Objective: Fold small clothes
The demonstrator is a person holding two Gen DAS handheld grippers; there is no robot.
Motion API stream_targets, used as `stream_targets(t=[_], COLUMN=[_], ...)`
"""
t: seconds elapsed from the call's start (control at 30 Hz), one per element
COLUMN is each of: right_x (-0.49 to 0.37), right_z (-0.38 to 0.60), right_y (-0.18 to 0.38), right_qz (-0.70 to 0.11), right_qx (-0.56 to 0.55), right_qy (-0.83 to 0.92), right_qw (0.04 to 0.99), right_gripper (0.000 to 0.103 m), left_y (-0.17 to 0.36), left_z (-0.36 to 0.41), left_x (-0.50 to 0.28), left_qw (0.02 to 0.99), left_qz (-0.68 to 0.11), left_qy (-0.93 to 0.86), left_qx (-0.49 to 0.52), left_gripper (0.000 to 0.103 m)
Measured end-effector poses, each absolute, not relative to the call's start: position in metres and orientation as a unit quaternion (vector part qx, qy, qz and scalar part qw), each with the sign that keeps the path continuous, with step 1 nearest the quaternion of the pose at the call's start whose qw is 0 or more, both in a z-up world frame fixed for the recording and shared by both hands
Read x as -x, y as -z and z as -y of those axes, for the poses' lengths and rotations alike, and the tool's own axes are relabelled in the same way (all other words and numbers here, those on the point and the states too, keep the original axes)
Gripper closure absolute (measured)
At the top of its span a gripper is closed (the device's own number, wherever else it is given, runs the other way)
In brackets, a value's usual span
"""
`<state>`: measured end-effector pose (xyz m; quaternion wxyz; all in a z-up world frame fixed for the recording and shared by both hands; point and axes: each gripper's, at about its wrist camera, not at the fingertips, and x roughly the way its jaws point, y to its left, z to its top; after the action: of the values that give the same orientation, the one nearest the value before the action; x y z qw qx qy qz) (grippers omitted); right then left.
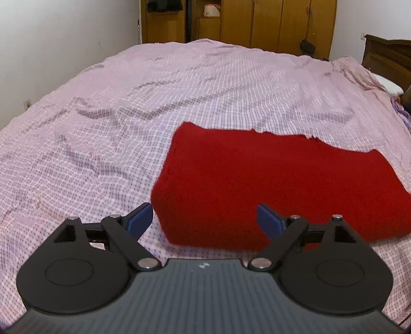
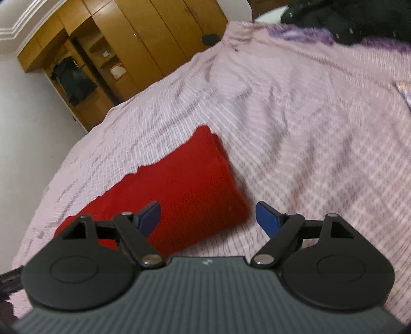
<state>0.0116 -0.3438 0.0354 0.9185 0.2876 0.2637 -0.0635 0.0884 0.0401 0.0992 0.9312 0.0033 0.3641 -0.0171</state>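
A red knitted garment (image 1: 269, 179) lies folded into a thick rectangle on the pink checked bedsheet (image 1: 128, 115). My left gripper (image 1: 204, 219) is open and empty, just above the garment's near left corner, its blue fingertips (image 1: 140, 218) spread wide. In the right wrist view the same red garment (image 2: 185, 190) runs diagonally, and my right gripper (image 2: 208, 218) is open and empty over its near right corner. The view there is tilted and blurred.
A wooden wardrobe (image 1: 257, 23) stands beyond the bed's far edge, with a white wall (image 1: 51, 38) to the left. A wooden headboard (image 1: 385, 59) and white pillow (image 1: 390, 84) are at the right. Dark and purple fabric (image 2: 346, 23) lies at the bed's far right.
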Motion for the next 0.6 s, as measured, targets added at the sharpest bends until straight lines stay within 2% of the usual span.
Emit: stream_targets(t=[0.27, 0.37, 0.43, 0.6], right_x=[-0.014, -0.015, -0.016, -0.018], right_z=[0.340, 0.339, 0.340, 0.339], right_y=[-0.011, -0.003, -0.001, 0.002], right_qz=[-0.258, -0.252, -0.246, -0.236], right_qx=[-0.330, -0.330, -0.331, -0.342], right_qy=[0.058, 0.046, 0.031, 0.034], right_qw=[0.906, 0.909, 0.910, 0.909], right_gripper=[0.020, 0.017, 0.009, 0.007], left_y=[-0.082, -0.074, -0.070, -0.064], left_z=[-0.034, -0.030, -0.029, -0.029], left_x=[-0.089, -0.094, -0.097, -0.104], left_qw=[0.921, 0.917, 0.915, 0.911], left_qz=[-0.390, -0.399, -0.404, -0.412], left_qy=[0.016, 0.001, -0.007, -0.011], left_qx=[-0.004, -0.012, -0.015, -0.001], left_gripper=[0.012, 0.012, 0.012, 0.012])
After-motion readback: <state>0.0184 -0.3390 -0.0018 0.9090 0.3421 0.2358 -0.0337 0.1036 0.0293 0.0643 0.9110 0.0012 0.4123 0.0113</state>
